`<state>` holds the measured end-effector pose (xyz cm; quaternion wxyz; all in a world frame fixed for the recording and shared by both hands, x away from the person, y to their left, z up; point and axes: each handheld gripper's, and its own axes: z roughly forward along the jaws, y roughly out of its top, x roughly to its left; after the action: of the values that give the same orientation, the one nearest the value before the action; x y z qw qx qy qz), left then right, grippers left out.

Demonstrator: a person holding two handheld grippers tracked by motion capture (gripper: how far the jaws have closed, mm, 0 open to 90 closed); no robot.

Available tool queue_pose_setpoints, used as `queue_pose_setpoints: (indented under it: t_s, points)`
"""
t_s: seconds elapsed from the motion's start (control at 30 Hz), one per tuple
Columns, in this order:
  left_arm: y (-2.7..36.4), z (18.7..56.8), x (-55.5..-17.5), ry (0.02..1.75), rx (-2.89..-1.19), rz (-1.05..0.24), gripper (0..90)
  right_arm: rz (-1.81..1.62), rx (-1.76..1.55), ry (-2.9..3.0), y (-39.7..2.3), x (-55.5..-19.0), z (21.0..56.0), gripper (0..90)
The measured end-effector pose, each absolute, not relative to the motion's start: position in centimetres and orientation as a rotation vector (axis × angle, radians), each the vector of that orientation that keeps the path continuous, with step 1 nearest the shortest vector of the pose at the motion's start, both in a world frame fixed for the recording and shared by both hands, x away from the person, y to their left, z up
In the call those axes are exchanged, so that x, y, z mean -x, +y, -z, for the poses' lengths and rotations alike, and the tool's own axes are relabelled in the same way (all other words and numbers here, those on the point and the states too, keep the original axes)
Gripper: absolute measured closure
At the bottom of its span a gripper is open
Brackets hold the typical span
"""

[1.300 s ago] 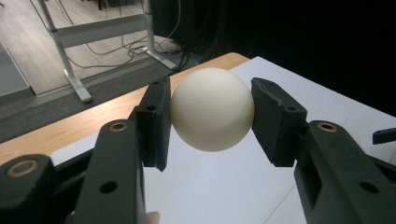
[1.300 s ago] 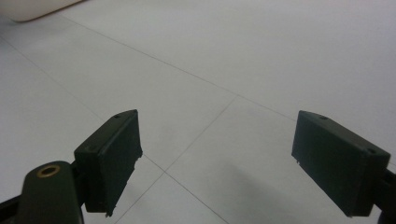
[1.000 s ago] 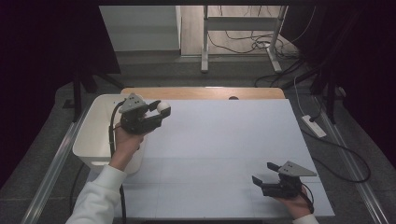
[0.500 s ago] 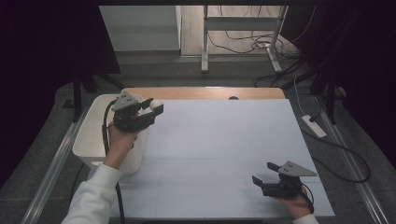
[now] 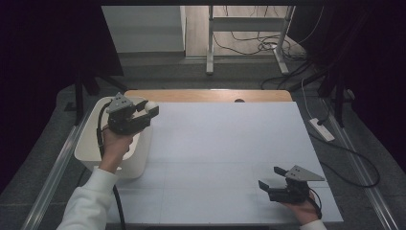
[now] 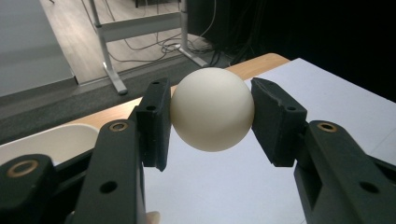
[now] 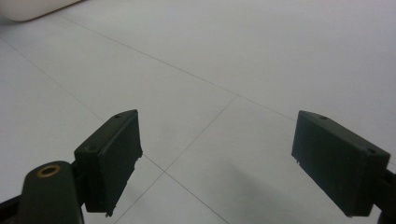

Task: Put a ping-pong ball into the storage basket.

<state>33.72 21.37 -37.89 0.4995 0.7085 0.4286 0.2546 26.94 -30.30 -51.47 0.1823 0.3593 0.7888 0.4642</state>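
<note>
A cream-white ball (image 6: 212,109) sits squeezed between the two black jaws of my left gripper (image 6: 210,119), which is shut on it. From the high view that left gripper (image 5: 149,109) hangs in the air over the right rim of the white bin (image 5: 86,143), with the ball (image 5: 150,105) at its tip. My right gripper (image 5: 271,177) rests low near the table's front right corner. Its jaws stand wide apart, and in the right gripper view nothing but bare white tabletop lies between its fingers (image 7: 109,163).
The white table (image 5: 225,143) has a wooden strip along its far edge. The bin stands off the table's left side. A metal stand and loose cables (image 5: 249,38) lie on the floor beyond, and a power strip (image 5: 321,129) lies to the right.
My left gripper has carried the ball leftward, from over the table's left edge to above the bin's rim. The right gripper has stayed where it was.
</note>
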Motion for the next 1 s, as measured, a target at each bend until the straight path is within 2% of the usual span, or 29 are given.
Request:
queue_pose_setpoints:
  t_s: [1.0]
  points:
    - [25.6, 39.1, -35.3, 1.204, -1.690, -0.655, 50.8, -1.304, -1.017, 2.227, -30.2, -26.9, 51.5, 15.7]
